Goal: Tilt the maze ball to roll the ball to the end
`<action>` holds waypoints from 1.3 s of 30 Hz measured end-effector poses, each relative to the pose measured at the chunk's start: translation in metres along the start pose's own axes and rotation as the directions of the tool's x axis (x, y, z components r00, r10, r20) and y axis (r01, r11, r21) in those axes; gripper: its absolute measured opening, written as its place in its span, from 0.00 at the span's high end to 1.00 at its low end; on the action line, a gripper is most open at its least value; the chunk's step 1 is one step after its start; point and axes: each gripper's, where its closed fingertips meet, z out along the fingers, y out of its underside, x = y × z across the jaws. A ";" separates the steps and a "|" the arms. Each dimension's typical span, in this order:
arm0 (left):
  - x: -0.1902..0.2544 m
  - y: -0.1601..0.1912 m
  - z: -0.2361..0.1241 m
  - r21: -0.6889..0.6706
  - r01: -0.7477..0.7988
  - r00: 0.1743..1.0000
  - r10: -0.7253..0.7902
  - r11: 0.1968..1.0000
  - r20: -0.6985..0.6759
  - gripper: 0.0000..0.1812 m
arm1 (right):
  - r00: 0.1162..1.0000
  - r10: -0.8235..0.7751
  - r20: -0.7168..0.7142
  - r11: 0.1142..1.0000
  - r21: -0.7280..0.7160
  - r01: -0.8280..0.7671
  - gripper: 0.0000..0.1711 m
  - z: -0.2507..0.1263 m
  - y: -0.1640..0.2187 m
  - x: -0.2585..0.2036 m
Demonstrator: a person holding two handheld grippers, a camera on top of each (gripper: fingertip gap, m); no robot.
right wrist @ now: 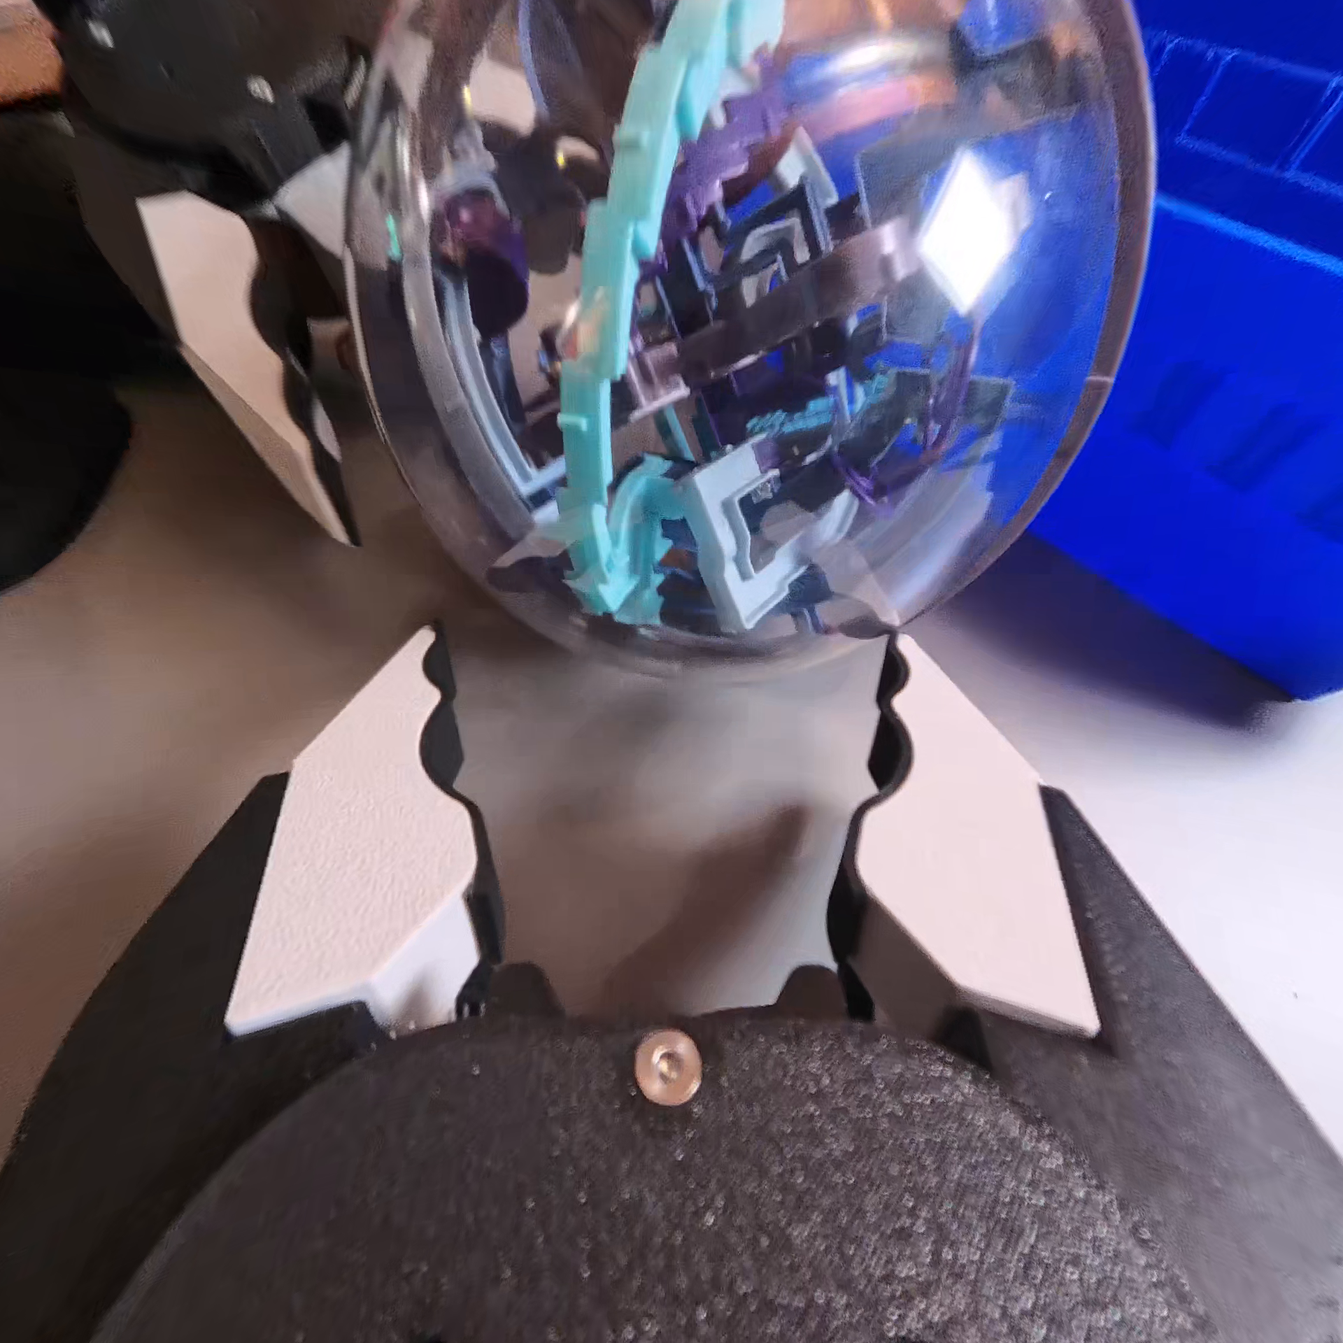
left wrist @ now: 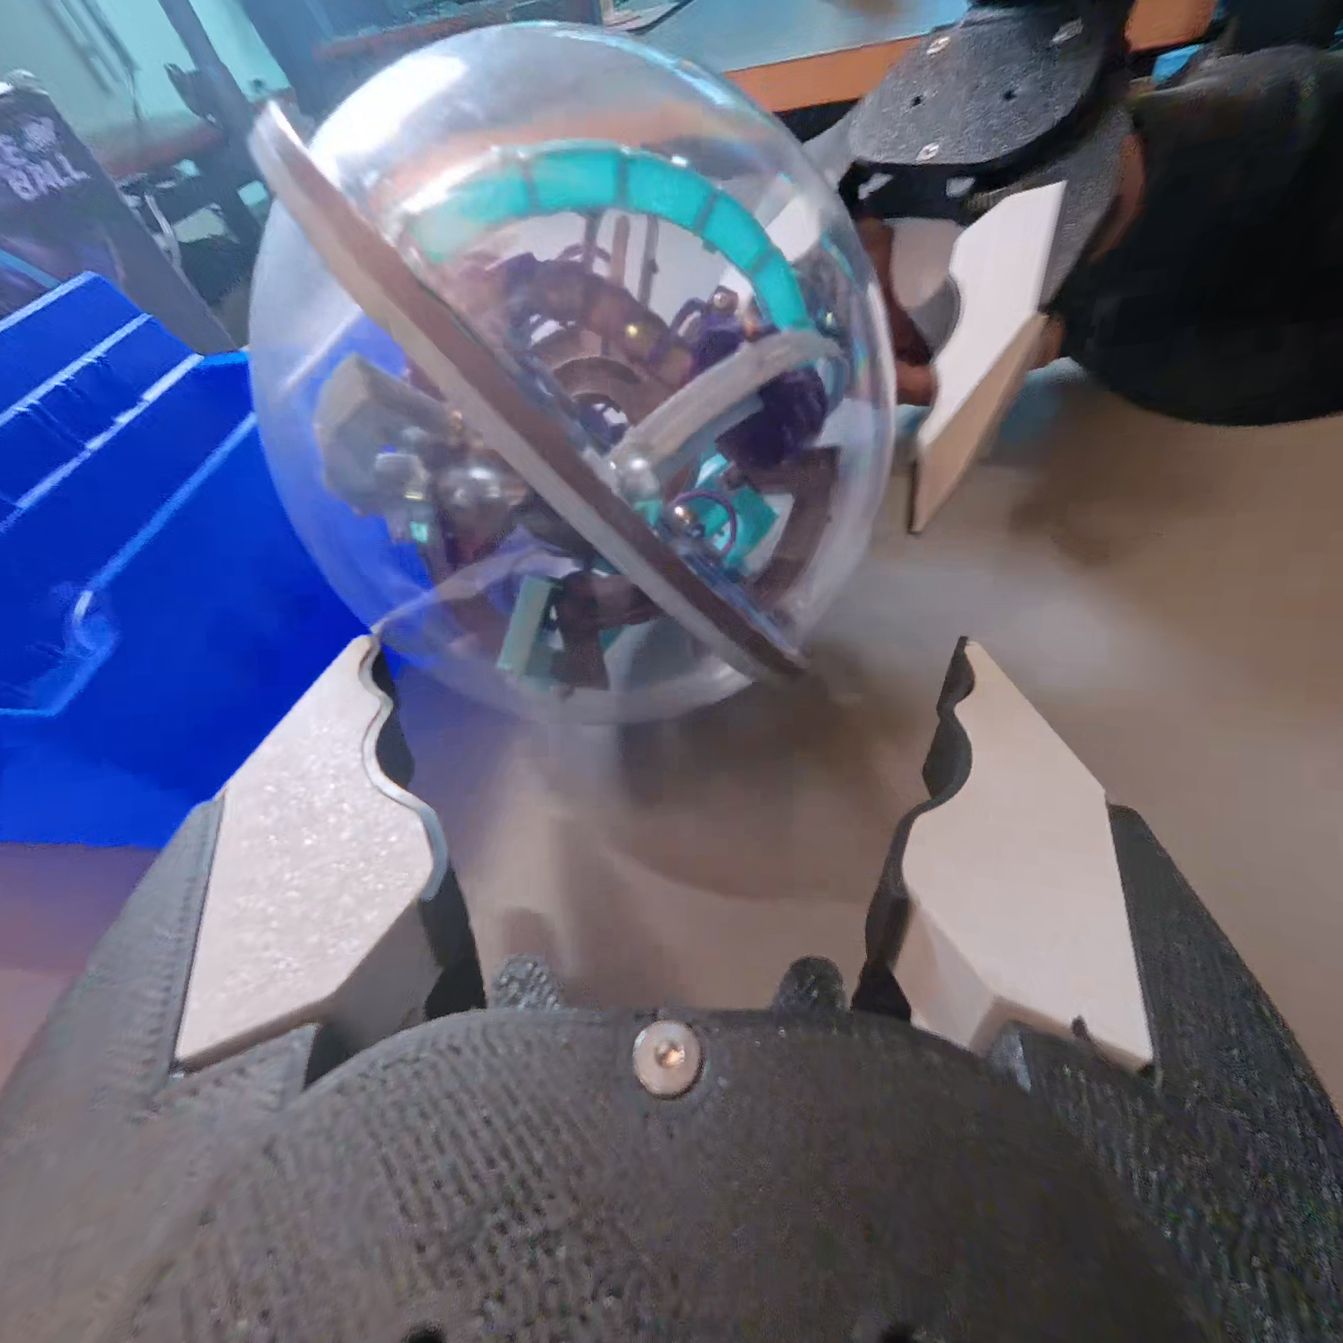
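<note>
The maze ball [left wrist: 567, 436] is a clear sphere with teal, purple and grey tracks inside and a dark ring tilted across it. It sits low over the beige table [left wrist: 1090, 690]; I cannot tell if it rests on it. A small silver ball [left wrist: 683, 514] shows by a teal piece near the ring. My left gripper [left wrist: 668, 654] is open, its tips at the sphere's lower near side. My right gripper [right wrist: 663, 639] is open in the same way, close under the maze ball [right wrist: 727, 327]. Each gripper shows in the other's view, at the sphere's far side [left wrist: 981, 327] [right wrist: 240, 327].
A blue plastic bin [left wrist: 109, 581] stands right beside the sphere, on the left in the left wrist view and on the right in the right wrist view [right wrist: 1199, 363]. A dark printed box [left wrist: 43, 167] stands behind the bin. An orange-edged desk [left wrist: 799, 80] lies beyond.
</note>
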 end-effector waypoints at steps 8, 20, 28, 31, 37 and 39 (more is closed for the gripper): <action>-0.012 -0.021 0.008 0.034 0.096 0.993 -0.098 0.995 0.064 0.34 | 0.960 -0.167 -0.225 0.963 0.173 0.208 0.22 -0.014 -0.041 0.015; -0.012 -0.047 -0.015 0.280 0.000 0.993 0.034 0.960 -0.114 0.26 | 0.944 0.204 0.261 0.940 0.218 -0.263 0.24 -0.022 -0.034 0.008; -0.013 -0.033 0.029 0.145 0.029 0.973 0.005 0.989 -0.231 0.20 | 0.922 0.275 0.273 0.913 0.228 -0.339 0.26 -0.023 -0.032 0.023; -0.015 -0.031 0.030 0.149 0.028 0.986 -0.003 0.988 -0.165 0.20 | 0.937 0.263 0.231 0.918 0.240 -0.317 0.26 -0.025 -0.032 0.028; -0.020 -0.038 0.031 0.145 0.025 0.999 -0.019 0.989 -0.039 0.24 | 0.968 0.202 0.147 0.923 0.303 -0.239 0.31 -0.035 -0.037 0.037; -0.018 -0.041 0.032 0.146 0.007 1.000 -0.005 0.989 -0.019 0.24 | 0.957 0.224 0.186 0.915 0.297 -0.272 0.31 -0.035 -0.036 0.033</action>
